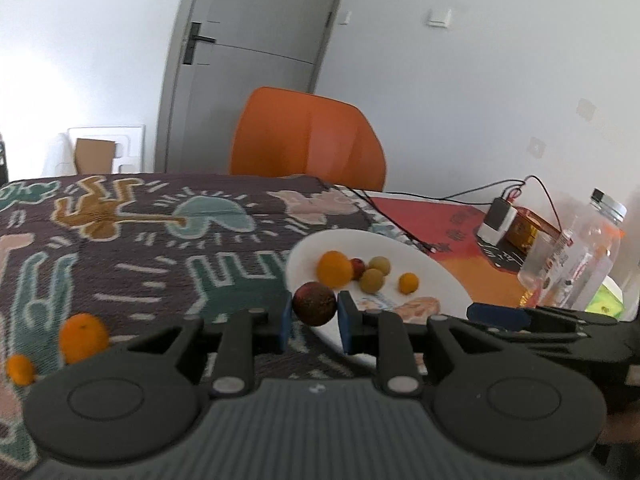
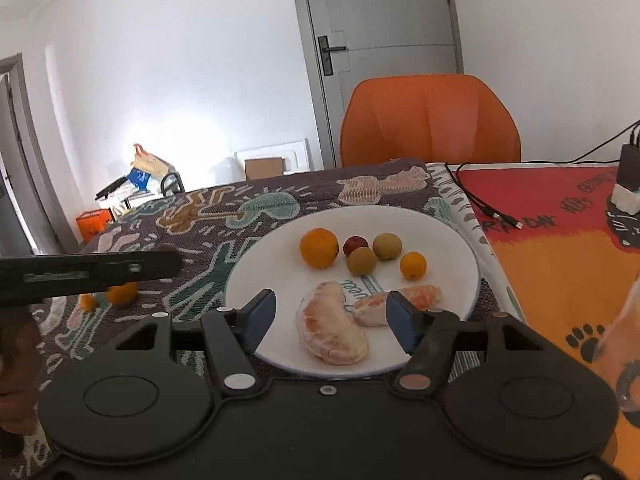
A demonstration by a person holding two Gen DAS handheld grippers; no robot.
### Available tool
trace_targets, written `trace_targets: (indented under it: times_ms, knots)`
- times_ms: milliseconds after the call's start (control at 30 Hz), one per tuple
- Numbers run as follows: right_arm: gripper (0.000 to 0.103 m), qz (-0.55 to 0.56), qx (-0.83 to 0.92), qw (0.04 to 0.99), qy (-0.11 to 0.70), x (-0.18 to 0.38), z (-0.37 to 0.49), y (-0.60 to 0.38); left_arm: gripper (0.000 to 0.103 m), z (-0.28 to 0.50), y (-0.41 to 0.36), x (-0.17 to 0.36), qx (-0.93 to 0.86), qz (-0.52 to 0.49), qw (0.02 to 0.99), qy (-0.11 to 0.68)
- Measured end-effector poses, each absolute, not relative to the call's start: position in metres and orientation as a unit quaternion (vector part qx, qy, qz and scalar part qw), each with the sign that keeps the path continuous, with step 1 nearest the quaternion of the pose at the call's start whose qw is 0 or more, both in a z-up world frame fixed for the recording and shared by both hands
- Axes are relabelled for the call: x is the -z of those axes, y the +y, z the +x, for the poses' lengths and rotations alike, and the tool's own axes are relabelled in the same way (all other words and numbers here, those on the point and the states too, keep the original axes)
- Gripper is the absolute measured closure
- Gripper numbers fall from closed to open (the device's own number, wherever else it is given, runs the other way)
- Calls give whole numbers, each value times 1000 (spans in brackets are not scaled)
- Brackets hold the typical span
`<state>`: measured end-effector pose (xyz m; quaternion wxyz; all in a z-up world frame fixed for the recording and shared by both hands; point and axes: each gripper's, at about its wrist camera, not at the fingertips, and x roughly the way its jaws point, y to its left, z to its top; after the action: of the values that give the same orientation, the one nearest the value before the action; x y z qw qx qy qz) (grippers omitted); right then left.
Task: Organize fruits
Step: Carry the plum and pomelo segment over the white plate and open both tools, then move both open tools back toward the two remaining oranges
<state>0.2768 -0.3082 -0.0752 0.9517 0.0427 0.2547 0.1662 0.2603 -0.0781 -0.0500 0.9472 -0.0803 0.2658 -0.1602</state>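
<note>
The left gripper has its jaws pinching a dark red fruit, round and so with no long axis to speak of, held in the air at the near-left edge of the white plate. The right gripper hangs over the plate's near rim with its jaws spread and nothing pressed between them. Just past those jaws, on the plate, lie two peeled citrus wedges: the bigger wedge has its long axis running from the plate's middle toward its near rim, curved like a crescent; the smaller wedge lies crosswise, its long axis running left to right. Farther back on the plate stand an orange, a small red fruit, two greenish-brown fruits and a kumquat, close together. Off the plate to its left, on the patterned cloth that covers the counter, sit another orange and a smaller one.
</note>
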Motion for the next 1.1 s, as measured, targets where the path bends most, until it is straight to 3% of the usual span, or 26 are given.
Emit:
trace_targets:
  times_ms: [300,500,667,867,1100]
  knots:
    - [40,63,-162,953,247,72,268,-317,79,278,-107,49,179,-57,943,273]
    - [40,69,-165,952,249,76,267,-317,42,277,-102,47,152,-56,949,269]
    - [40,73,-170,951,249,77,266,-312,23,268,-81,44,124,-60,957,257]
    - [29,74,-183,950,243,75,263,-300,18,254,-52,44,89,-67,960,256]
    - [26,74,-201,946,244,75,264,-280,15,236,-17,44,49,-79,963,251]
